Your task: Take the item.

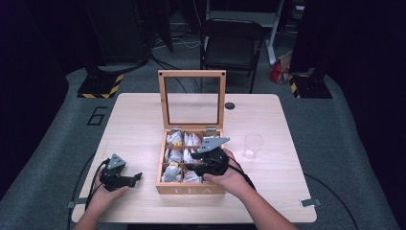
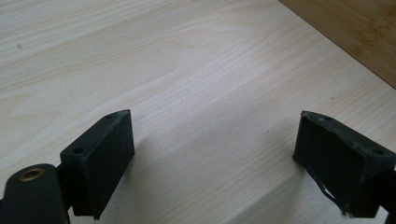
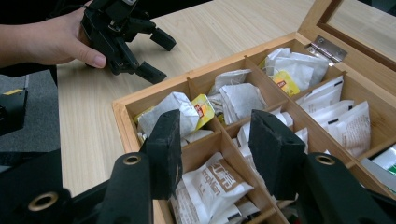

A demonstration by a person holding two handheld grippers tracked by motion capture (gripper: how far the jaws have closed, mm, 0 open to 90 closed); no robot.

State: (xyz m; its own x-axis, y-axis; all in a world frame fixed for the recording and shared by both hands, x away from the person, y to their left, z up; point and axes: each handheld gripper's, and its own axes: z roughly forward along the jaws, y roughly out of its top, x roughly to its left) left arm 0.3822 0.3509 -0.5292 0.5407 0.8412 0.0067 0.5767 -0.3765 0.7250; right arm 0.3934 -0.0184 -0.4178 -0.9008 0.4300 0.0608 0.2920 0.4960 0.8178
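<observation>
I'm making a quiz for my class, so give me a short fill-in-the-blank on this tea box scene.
1. The wooden tea box has its glass lid standing ____.
2. The word on the box's front wall is ____.
3. The clear plastic cup stands on the table beside the box, on the person's ____ side.
4. The right gripper hovers over the box and the left gripper holds ____.

Missing words: open; TEA; right; nothing

Black chair (image 1: 233,45), grey floor (image 1: 48,143)
</observation>
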